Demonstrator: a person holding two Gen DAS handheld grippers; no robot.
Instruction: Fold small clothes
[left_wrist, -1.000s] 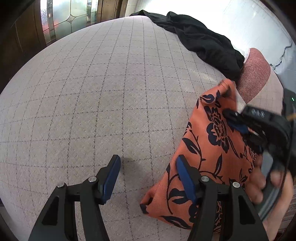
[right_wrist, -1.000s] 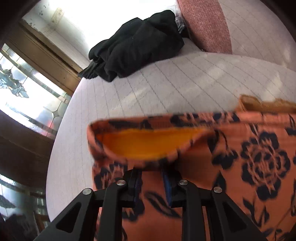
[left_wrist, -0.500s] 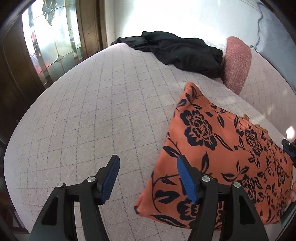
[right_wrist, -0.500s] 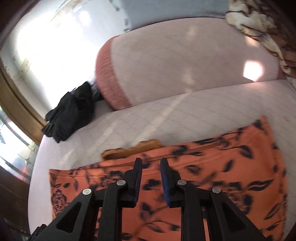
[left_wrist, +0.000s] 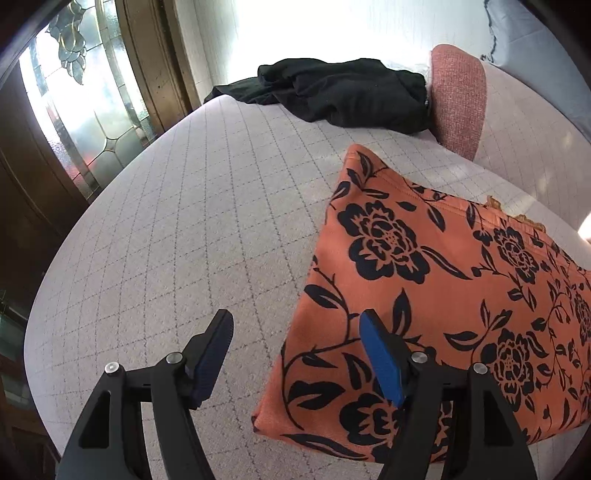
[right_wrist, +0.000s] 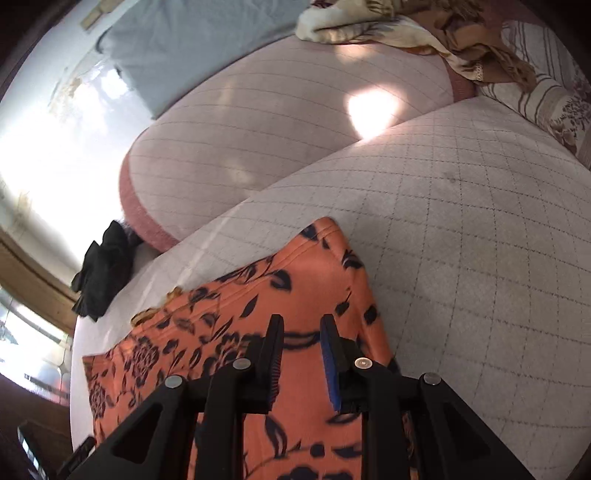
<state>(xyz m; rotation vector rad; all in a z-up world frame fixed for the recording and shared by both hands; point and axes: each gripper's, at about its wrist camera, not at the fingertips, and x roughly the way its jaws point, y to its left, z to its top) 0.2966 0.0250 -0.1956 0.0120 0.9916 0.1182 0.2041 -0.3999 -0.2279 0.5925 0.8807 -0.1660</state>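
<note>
An orange garment with a black flower print (left_wrist: 424, 277) lies flat and folded on the pale quilted sofa seat (left_wrist: 207, 206). My left gripper (left_wrist: 295, 317) hovers at its near left corner with its jaws opening. One finger is over the print, the other over bare seat, and nothing is pinched. In the right wrist view, my right gripper (right_wrist: 302, 319) hangs over the garment (right_wrist: 314, 273) near its right end. Its jaws stand a narrow gap apart, and the fabric lies below them, not between the pads.
A heap of black clothing (left_wrist: 343, 96) lies at the seat's far end beside a pink bolster (left_wrist: 458, 96). A glazed wooden door (left_wrist: 74, 103) stands beyond the seat's left edge. A patterned blanket (right_wrist: 424, 29) and a striped pillow (right_wrist: 546, 99) lie to the right.
The right gripper let the lifted fold drop flat and swept along the garment to its right end, leaving the left wrist view with the hand. The left gripper widened slightly and rolled.
</note>
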